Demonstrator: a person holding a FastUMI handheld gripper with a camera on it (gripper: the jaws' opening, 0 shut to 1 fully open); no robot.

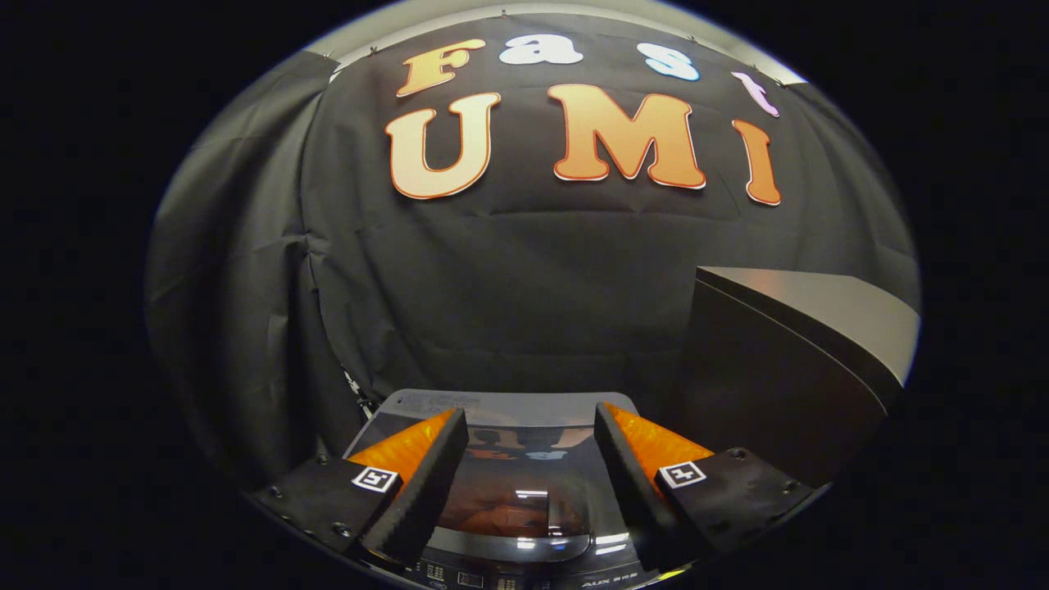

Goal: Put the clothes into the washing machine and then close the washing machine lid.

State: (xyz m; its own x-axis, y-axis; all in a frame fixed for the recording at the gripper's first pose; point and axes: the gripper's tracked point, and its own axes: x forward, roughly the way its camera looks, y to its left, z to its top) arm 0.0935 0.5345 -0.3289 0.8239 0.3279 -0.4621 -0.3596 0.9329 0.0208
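Jaws: gripper [531, 459] spread wide, nothing between the fingers, touching nothing.
Washing machine [524, 492]: directly below and just ahead of the fingers, top-loader seen from above.
Lid [516, 467]: dark glossy glass, lying flat and shut on the machine, reflecting the booth wall.
Control panel [524, 580]: strip along the machine's near edge, under the fingertips' base.
Clothes: can't tell where; something orange-brown shows dimly through the lid.
Dark box [787, 360]: tall cabinet-like block right of the machine, close beside it.
Backdrop: black cloth wall behind the machine.
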